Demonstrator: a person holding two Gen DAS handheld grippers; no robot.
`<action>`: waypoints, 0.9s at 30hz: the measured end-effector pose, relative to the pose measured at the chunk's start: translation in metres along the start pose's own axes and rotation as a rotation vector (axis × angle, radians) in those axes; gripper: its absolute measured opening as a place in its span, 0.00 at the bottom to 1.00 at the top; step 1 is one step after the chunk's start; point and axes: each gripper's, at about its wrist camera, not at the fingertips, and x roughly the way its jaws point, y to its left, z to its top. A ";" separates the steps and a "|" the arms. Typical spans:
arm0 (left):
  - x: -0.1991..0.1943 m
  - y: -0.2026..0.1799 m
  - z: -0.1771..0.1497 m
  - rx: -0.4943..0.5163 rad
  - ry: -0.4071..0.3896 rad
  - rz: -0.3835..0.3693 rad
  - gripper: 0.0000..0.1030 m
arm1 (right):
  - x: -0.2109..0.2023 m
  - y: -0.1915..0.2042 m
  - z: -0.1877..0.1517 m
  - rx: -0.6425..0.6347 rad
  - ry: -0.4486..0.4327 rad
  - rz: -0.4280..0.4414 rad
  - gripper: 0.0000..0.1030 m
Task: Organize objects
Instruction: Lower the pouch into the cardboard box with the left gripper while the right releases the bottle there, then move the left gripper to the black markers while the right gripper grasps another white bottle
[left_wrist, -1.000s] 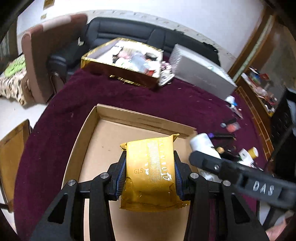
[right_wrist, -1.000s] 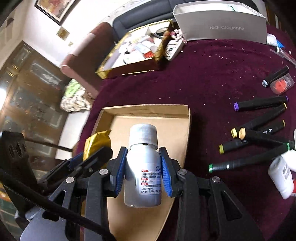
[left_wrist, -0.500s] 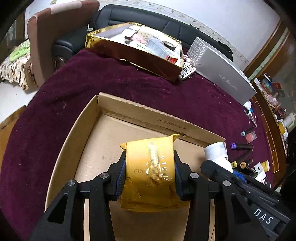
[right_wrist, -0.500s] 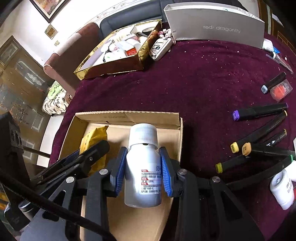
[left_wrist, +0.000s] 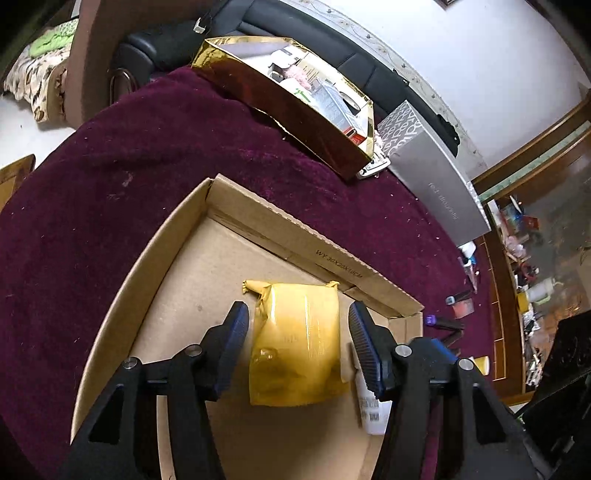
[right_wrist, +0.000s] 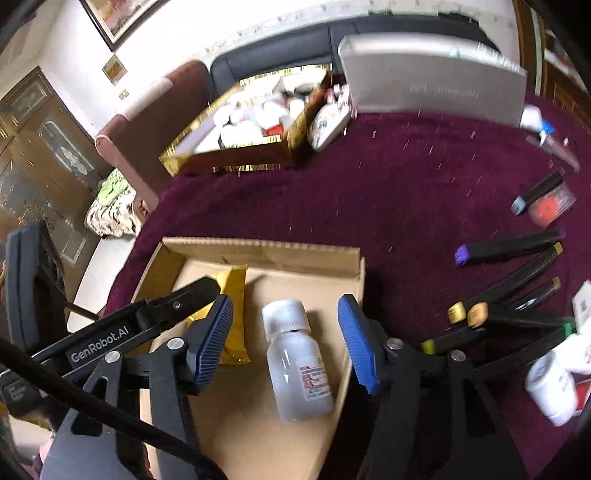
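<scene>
Crinkled glossy gold packet (left_wrist: 295, 343) and white-capped translucent bottle (right_wrist: 297, 360) with printed label lie in cardboard box (left_wrist: 255, 229); left tool (left_wrist: 298, 347) and right tool (right_wrist: 286, 341) opening, pads clear of both.

My pads (right_wrist: 354, 343) are ribbed blue rubber on matt black plastic. The shallow box (left_wrist: 177, 258) is raw matt cardboard. In it lie a glossy, crinkled gold foil packet (left_wrist: 299, 339) and a smooth translucent plastic bottle (right_wrist: 295, 365) with a paper label. The table's cloth (left_wrist: 110, 166) is purple plush.
</scene>
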 end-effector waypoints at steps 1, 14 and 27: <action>-0.003 -0.001 0.000 0.002 0.005 -0.003 0.49 | -0.008 0.000 0.000 -0.004 -0.015 0.000 0.57; -0.083 -0.062 -0.073 0.100 0.026 -0.106 0.55 | -0.103 -0.078 -0.037 0.037 -0.068 0.032 0.61; -0.061 -0.151 -0.197 0.333 0.142 -0.186 0.55 | -0.130 -0.172 -0.064 0.149 -0.034 0.119 0.63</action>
